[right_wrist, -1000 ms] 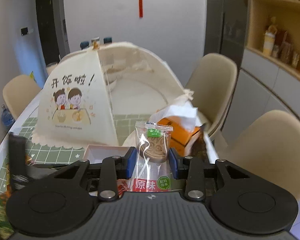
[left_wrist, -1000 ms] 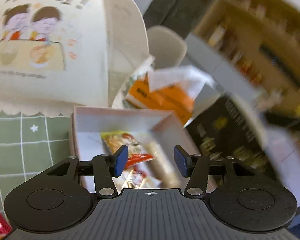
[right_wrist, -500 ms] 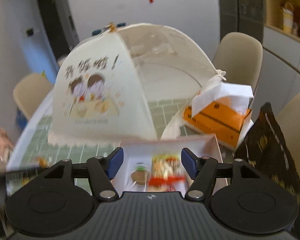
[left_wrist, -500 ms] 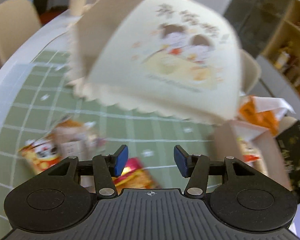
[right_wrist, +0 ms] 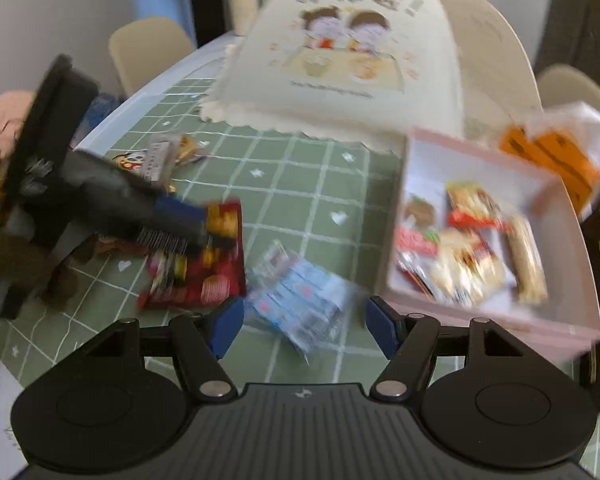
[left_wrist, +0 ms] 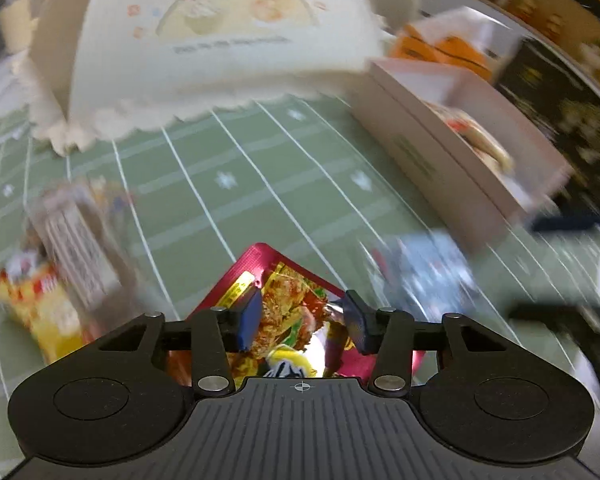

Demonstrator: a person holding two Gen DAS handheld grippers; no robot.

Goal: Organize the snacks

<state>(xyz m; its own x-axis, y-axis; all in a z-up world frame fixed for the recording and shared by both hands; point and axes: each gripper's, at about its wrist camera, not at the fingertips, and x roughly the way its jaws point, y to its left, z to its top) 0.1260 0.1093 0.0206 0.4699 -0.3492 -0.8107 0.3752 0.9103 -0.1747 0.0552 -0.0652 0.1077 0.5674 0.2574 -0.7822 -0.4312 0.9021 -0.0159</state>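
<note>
Snacks point(right_wrist: 464, 248) lie piled inside the pink box point(right_wrist: 480, 316).

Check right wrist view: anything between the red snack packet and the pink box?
Yes. The pale blue packet lies on the green mat between the red snack packet and the pink box, right wrist view.

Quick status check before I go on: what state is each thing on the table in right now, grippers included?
Left gripper: jaws closing around the red snack pack, no firm grip visible.
Right gripper: open, empty, over the blue-white packet.
Blue-white packet: flat on the green mat, beside the box.
Pink box: open, several snacks inside.
Food cover: upright, closed.
</note>
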